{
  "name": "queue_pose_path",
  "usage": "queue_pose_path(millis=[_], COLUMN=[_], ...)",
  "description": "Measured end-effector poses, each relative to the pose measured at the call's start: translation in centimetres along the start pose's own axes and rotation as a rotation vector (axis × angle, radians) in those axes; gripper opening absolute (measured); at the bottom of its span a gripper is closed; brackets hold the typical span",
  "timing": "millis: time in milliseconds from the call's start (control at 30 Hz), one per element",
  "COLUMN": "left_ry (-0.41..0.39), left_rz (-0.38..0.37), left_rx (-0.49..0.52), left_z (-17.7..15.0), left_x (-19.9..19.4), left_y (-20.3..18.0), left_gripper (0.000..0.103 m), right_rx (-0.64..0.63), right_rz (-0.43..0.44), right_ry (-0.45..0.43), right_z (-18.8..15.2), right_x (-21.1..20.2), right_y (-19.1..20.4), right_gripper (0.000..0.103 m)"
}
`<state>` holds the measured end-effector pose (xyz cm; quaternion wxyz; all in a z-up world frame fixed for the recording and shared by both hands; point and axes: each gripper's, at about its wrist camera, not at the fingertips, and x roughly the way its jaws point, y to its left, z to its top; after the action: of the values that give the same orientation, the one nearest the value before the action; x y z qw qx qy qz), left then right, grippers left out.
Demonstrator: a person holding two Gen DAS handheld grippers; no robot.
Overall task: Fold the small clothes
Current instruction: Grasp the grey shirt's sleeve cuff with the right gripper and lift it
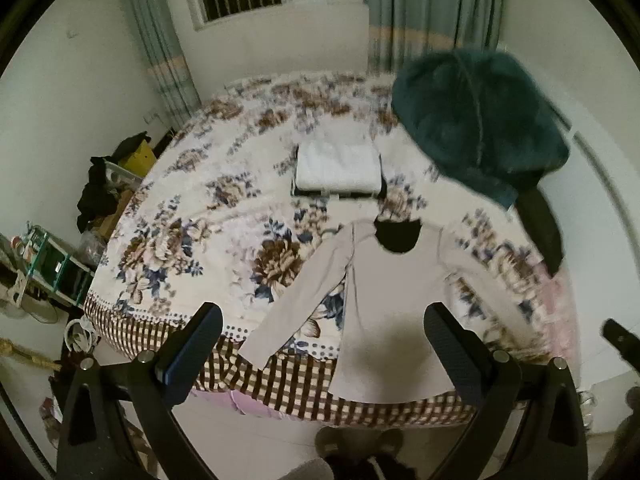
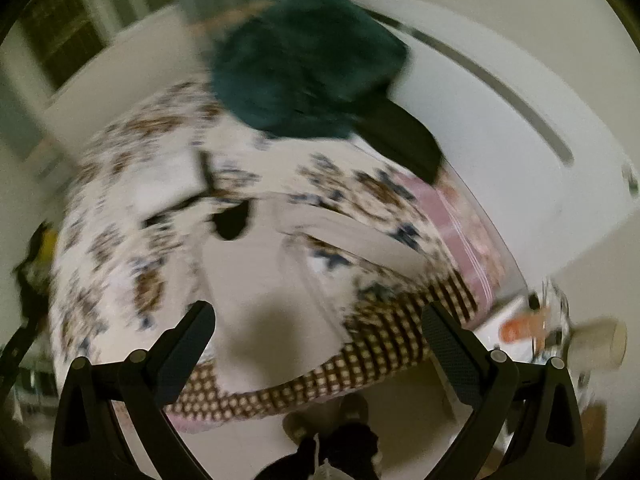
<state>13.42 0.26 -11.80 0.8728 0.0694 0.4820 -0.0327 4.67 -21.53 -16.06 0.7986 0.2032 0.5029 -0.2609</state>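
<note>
A small beige long-sleeved shirt (image 1: 384,304) lies flat on the floral bed cover (image 1: 208,216), its hem at the near edge, collar away from me and both sleeves spread out. It also shows, blurred, in the right wrist view (image 2: 256,280). A stack of folded white clothes (image 1: 340,168) sits behind it mid-bed. My left gripper (image 1: 322,328) is open and empty, above the shirt's lower half. My right gripper (image 2: 318,328) is open and empty, above the shirt's hem; its finger shows at the right edge of the left wrist view (image 1: 618,338).
A dark green fuzzy blanket (image 1: 480,120) and a black garment (image 1: 544,232) lie at the bed's far right. Boxes, dark clothes and a green rack (image 1: 60,260) stand left of the bed. A white cup (image 2: 600,344) and an orange item (image 2: 520,328) are at the right.
</note>
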Motion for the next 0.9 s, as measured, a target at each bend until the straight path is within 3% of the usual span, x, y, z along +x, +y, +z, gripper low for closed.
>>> queue_pose_path(millis=[233, 400, 500, 633, 767, 867, 900], left_ry=[0.171, 0.297, 0.354, 0.417, 0.483, 0.492, 0.491], left_rz=[0.074, 0.146, 0.168, 0.205, 0.223, 0.217, 0.211], left_rx=[0.021, 0.023, 0.015, 0.003, -0.027, -0.018, -0.007], left_z=[-1.3, -3.4, -4.9, -6.7, -8.5, -8.9, -9.1], left_x=[14.2, 23.2, 28.1, 33.8, 38.2, 40.5, 41.0], left_y=[-4.1, -6.8, -7.8, -8.6, -8.5, -9.0, -9.1], left_gripper=[0.103, 0.103, 0.103, 0.103, 0.103, 0.103, 0.103], right_rx=[0.319, 0.616, 0.745, 0.832, 0.877, 0.895, 0.896], right_rz=[-0.106, -0.111, -0.098, -0.095, -0.028, -0.028, -0.042], right_ry=[0.197, 0.333, 0.354, 0.37, 0.346, 0.316, 0.284], right_z=[-0.3, -2.0, -3.4, -4.3, -4.1, -3.7, -3.5], right_x=[18.3, 32.4, 38.1, 45.2, 50.9, 52.6, 52.6], right_y=[-11.7, -20.8, -24.3, -27.0, -27.8, -27.3, -26.8], right_gripper=[0.103, 0.101, 0.099, 0.097, 0.095, 0.081, 0.068])
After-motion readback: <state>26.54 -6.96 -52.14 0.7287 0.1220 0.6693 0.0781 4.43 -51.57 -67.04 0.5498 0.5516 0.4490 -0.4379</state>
